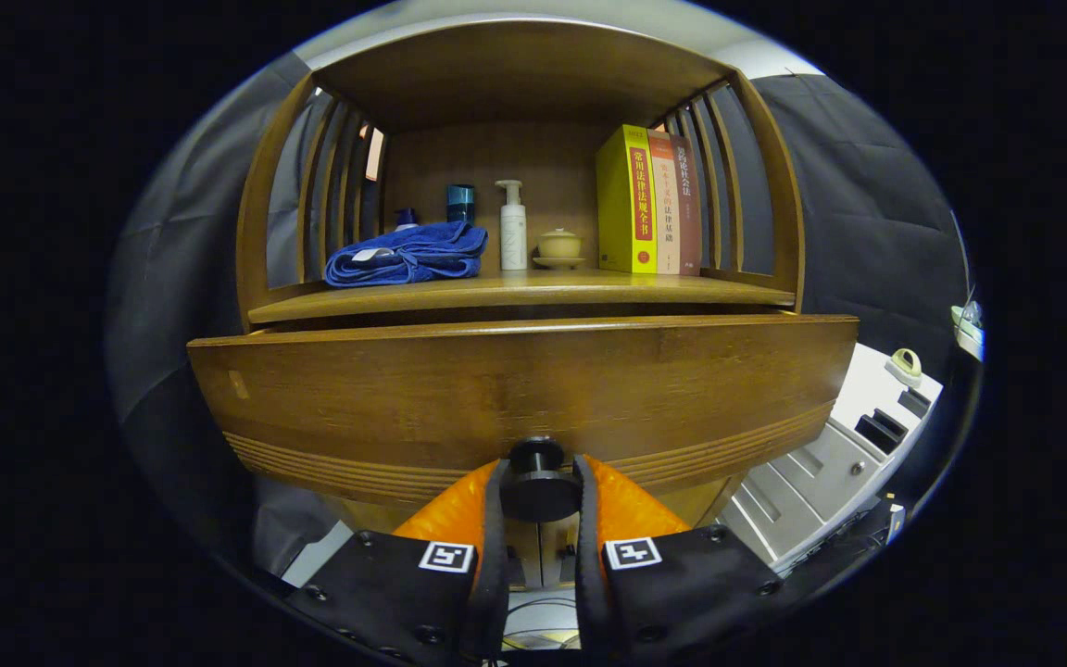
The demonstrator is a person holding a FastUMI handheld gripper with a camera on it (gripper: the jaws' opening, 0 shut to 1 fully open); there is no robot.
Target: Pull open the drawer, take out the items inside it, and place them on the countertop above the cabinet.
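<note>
Nearest to us, the jaws of the gripper (540, 505) stand narrow and are clamped on the round dark knob (539, 484) of the drawer; each finger presses one side of the knob. The knob has a smooth disc shape on a short stem, and it sits low in the middle of the drawer front (524, 394).

The drawer front is a wide board of brown wood with visible grain and a band of fine horizontal grooves along its lower edge. It stands out a little from the cabinet (311, 176), with a dark gap above its top edge. We cannot see inside the drawer, so its items are hidden from us.

Above it lies the tabletop (533, 292) of the cabinet, smooth wood of the same colour, closed by curved slatted sides and a wooden roof. On it we see a folded blue towel (408, 255), soft and wrinkled, at the left. Behind the towel stand a small blue-capped container (407, 219) and a dark blue jar (460, 203). Next come a white pump bottle (513, 227), a small beige lidded cup (559, 245) on a saucer, and three upright books (649, 199), one yellow, at the right.

Around the cabinet hangs dark cloth. To the right, lower, stands a pale grey unit (821, 472) with drawers.
</note>
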